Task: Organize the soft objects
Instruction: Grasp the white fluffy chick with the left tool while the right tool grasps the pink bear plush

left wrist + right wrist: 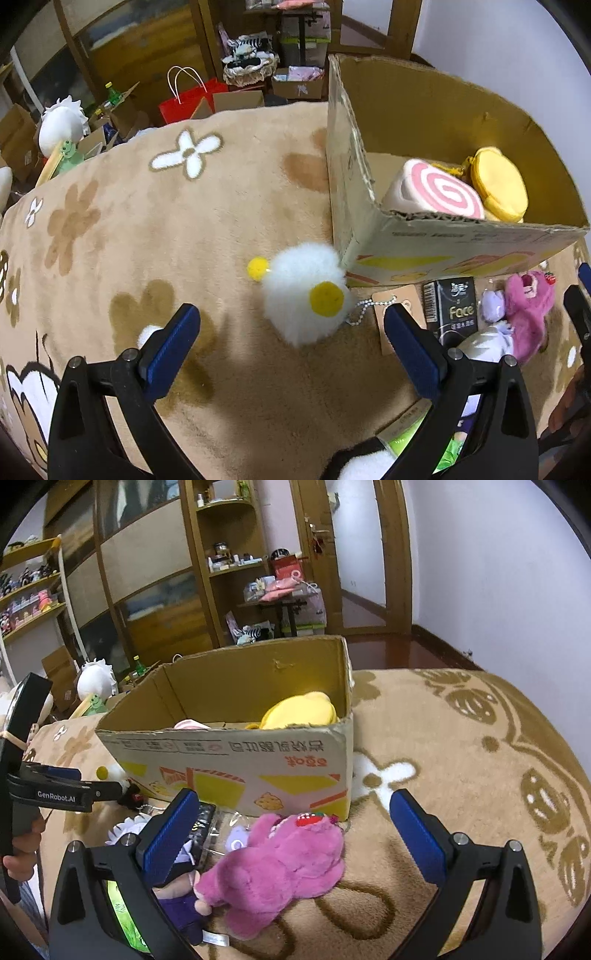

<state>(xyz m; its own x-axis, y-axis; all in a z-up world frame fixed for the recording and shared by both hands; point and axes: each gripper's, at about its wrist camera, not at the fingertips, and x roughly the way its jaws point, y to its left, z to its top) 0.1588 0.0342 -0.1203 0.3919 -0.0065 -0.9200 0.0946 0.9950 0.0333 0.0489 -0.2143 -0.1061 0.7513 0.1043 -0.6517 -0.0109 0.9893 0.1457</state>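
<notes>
White fluffy plush (304, 295), yellow felt disc on its side, lies on the flower-print blanket (129, 221) right against the near corner of the cardboard box (369, 229). The left gripper (291, 332) hangs just short of it, jaws wide apart and empty, lined up either side of it, so it looks like the next pick. In the box already: a pink swirl roll plush (436, 195) and a yellow plush (500, 184), so that's the collecting spot. Over on the right, the right gripper (293, 823) hovers over the pink bear plush (280, 864) lying in front of the box, jaws also spread, gripping nothing. A black tissue pack (456, 306) lies between the two toys.
</notes>
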